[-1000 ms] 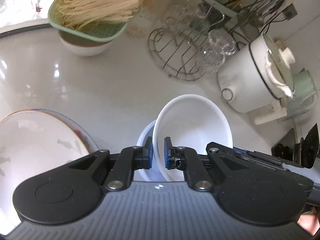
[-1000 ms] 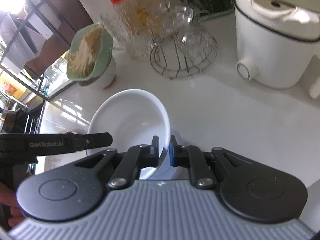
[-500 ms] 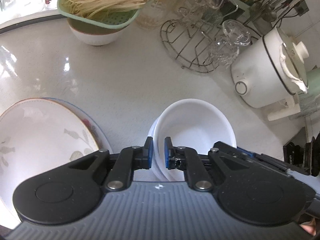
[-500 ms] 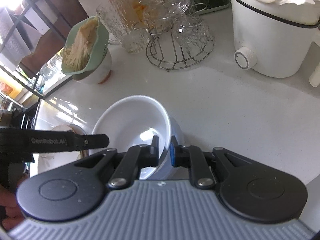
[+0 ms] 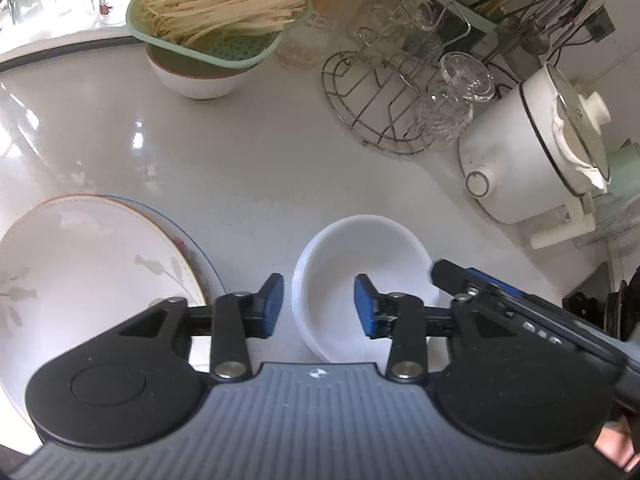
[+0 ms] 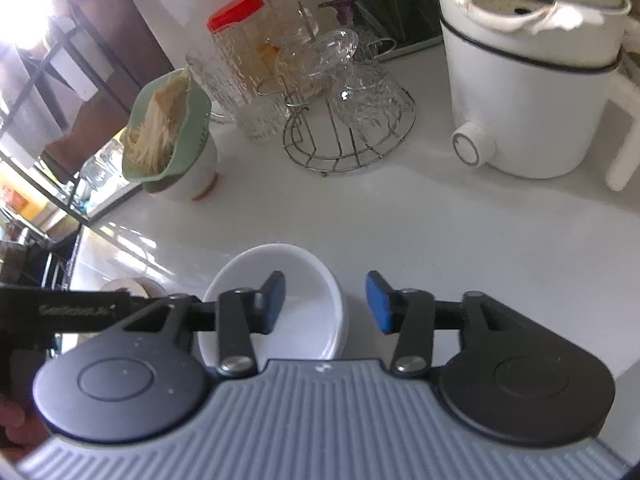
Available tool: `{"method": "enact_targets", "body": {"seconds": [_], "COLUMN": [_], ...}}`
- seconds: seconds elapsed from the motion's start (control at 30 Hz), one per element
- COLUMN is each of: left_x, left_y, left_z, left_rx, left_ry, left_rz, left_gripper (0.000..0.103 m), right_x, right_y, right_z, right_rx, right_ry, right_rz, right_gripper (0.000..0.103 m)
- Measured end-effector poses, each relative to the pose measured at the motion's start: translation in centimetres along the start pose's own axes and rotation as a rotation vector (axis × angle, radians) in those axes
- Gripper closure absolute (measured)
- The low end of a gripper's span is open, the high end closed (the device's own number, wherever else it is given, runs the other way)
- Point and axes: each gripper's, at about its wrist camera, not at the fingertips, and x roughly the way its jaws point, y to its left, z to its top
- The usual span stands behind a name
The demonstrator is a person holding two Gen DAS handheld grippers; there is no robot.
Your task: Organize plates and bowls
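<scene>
Risk, as we judged it: white bowl stack (image 5: pixel 360 280) could be tipped or dragged if either pad caught rim on withdrawal.

We had left gripper (image 5: pixel 319 304) and right gripper (image 6: pixel 326 304) both opening, half-wide, nothing clamped. Stack sat on counter (image 5: pixel 240 152), opposite rims between jaws, beside plates (image 5: pixel 80 264).

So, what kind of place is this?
Most likely a home kitchen counter: a white electric cooking pot, a wire rack with drinking glasses, and a green strainer of noodles stand on it.
</scene>
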Motion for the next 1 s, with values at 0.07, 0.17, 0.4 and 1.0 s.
{"method": "enact_targets", "body": {"seconds": [0.07,0.17,0.4,1.0], "left_x": [0.0,0.0,0.5,2.3], "left_y": [0.1,0.1,-0.1,-2.1], "left_z": [-0.2,-0.5,-1.3,0.0], "left_rx": [-0.006,-0.005,0.013,0.076], "left_ry": [0.001,0.004,0.028,0.084], "left_rz": [-0.001,0.002,0.008,-0.035], "left_gripper": [0.054,0.053,0.053,0.053], "right_x": [0.8,2.0,4.4,2.8], "right_y": [-0.3,-0.5,-1.7,-4.0], "right_z": [-0.2,-0.8,-2.1,-3.4], "right_rx": [0.02,0.042,0.14,0.164], "right_ry": [0.015,0.035,0.106,0.074], "right_rz": [0.009,-0.001,-0.008,-0.041], "right_gripper": [0.054,0.054,0.068,0.091]}}
